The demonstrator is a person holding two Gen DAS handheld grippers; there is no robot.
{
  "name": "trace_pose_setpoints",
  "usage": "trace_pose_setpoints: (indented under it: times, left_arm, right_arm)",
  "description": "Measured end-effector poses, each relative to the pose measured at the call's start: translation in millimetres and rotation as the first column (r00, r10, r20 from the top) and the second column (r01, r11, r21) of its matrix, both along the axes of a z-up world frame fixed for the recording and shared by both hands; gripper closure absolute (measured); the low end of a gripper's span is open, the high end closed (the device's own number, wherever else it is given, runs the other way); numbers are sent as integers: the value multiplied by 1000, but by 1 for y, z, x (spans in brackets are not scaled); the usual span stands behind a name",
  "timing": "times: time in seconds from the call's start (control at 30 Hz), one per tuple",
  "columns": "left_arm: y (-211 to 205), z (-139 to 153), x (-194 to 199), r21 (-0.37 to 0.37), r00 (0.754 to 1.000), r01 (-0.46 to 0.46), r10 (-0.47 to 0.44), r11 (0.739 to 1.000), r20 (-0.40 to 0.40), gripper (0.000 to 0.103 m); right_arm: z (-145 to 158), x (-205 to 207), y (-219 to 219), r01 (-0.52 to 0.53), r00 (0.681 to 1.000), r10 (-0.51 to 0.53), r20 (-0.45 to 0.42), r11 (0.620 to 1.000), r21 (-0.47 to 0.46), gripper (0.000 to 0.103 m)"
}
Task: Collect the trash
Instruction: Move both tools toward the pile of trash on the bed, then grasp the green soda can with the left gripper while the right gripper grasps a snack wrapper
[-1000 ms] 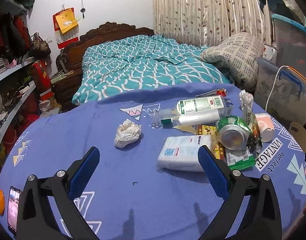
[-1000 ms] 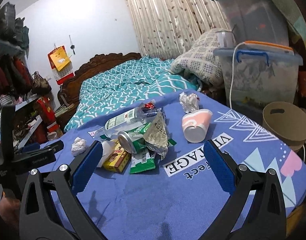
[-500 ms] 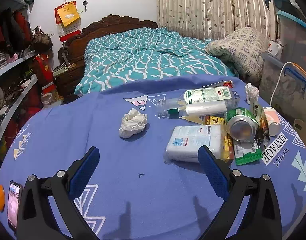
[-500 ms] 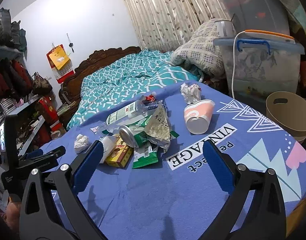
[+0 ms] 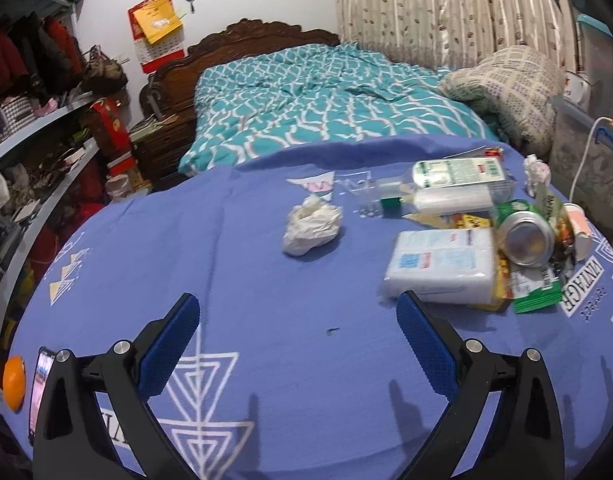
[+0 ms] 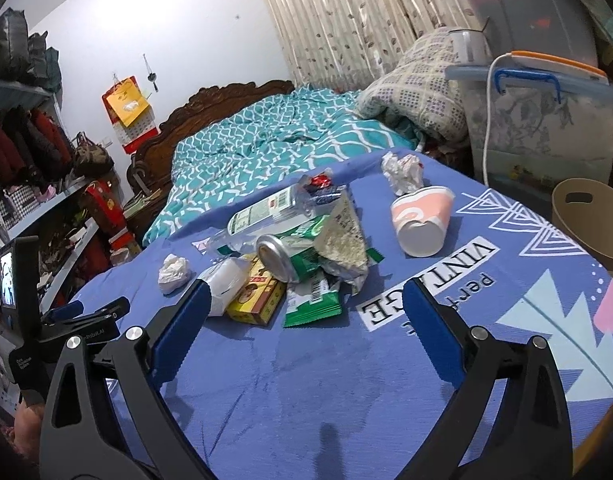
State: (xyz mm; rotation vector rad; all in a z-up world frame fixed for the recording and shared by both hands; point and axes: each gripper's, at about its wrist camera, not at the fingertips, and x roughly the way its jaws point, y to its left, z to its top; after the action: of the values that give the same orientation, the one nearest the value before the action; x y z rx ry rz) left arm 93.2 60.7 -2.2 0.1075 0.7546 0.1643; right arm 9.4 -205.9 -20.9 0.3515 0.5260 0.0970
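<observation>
Blue-padded left claw (image 5: pixel 296 324) and right claw (image 6: pixel 304 308) both gaped wide, empty; approach step. Next: close on crumpled tissue (image 5: pixel 311 225) or can (image 6: pixel 284 255).

Teal-quilted bed (image 5: pixel 326 96), leaf-print curtains (image 5: pixel 446 12), white wall (image 6: pixel 166 20)

Left claw (image 5: pixel 297 330): black frame arms with triangular cut-outs, silver screw heads at the joints, blue textured pads (image 5: pixel 169 346) on the inner finger faces. Right claw (image 6: pixel 304 324): same build. Left unit, seen from the right wrist view, carries a small lit screen and white lettering.
</observation>
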Motion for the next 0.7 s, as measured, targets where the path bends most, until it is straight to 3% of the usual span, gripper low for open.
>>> trace_pose_setpoints:
  times: [0.7]
  left_arm:
    - [52,-18,-2,-30,994,-101,99,994,-37,9]
  right_arm:
    - [-1,18,44,-85,996,83,-31,995,-52,8]
